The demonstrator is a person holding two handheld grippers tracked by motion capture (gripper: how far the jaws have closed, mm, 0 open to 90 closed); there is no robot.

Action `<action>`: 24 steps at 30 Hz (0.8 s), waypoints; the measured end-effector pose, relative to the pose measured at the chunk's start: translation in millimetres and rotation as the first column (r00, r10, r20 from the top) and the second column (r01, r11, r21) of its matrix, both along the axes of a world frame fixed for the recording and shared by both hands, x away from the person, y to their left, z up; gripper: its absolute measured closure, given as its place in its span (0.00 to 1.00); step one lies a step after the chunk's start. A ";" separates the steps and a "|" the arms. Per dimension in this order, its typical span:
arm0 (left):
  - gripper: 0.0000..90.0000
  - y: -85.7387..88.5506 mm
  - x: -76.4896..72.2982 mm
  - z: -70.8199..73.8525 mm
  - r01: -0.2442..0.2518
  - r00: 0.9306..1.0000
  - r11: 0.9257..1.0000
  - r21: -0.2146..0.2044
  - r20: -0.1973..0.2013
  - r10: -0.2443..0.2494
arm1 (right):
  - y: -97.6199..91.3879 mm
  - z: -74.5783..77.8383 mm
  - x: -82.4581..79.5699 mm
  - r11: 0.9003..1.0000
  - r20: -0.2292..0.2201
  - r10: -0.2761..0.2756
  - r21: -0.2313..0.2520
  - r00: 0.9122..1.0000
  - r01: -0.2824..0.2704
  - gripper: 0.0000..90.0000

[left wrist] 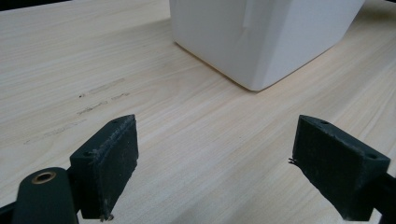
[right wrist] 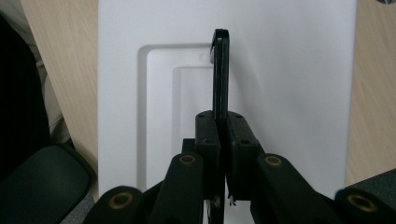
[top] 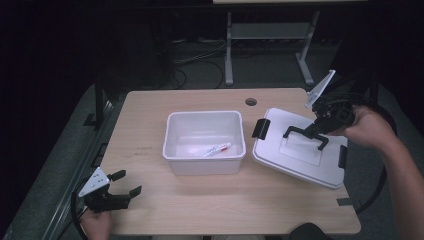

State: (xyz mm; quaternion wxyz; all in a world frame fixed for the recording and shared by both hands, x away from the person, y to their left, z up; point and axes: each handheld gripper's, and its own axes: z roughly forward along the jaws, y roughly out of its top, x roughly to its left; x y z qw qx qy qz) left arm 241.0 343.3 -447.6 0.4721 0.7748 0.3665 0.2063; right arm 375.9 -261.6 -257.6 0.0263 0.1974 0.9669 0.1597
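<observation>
A white open bin [top: 205,115] stands mid-table with a small white and red tube [top: 217,149] lying inside. To its right is a white lid [top: 295,155], tilted, its left edge near the bin. My right gripper [top: 320,127] is shut on the lid's black handle [top: 305,134]. In the right gripper view the jaws of that gripper [right wrist: 223,126] pinch the thin handle [right wrist: 220,70] above the lid [right wrist: 289,70]. My left gripper [top: 128,183] rests open at the table's front left corner. In its own view this gripper [left wrist: 215,163] holds nothing and faces the bin's corner [left wrist: 261,37].
The lid carries black latches at its left end [top: 260,128] and right end [top: 342,156]. A round cable hole [top: 251,102] sits near the table's far edge. A metal desk frame [top: 229,50] and cables lie on the floor beyond. A dark chair seat [top: 305,232] is at the front edge.
</observation>
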 end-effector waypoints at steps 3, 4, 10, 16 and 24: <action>0.15 -0.1 0.1 0.2 0.000 1.000 1.000 -0.002 0.000 0.000 | 4.9 8.1 0.2 1.000 -0.001 0.012 0.000 1.000 -0.012 0.94; 0.15 -0.1 0.2 0.3 0.001 1.000 1.000 -0.002 0.000 -0.001 | 7.0 11.5 0.5 1.000 0.001 0.016 -0.002 1.000 -0.016 0.94; 0.15 0.1 0.5 0.2 0.001 1.000 1.000 -0.003 0.001 -0.001 | 19.0 24.9 2.6 0.999 0.013 0.045 -0.005 0.999 -0.045 0.94; 0.15 0.2 0.6 0.4 0.004 1.000 1.000 -0.001 0.001 -0.004 | 35.1 33.8 5.8 0.997 0.021 0.076 -0.014 0.997 -0.075 0.94; 0.15 -0.2 0.9 0.2 0.005 1.000 1.000 -0.004 -0.002 -0.005 | 56.7 42.3 10.7 0.993 0.024 0.118 -0.021 0.993 -0.117 0.94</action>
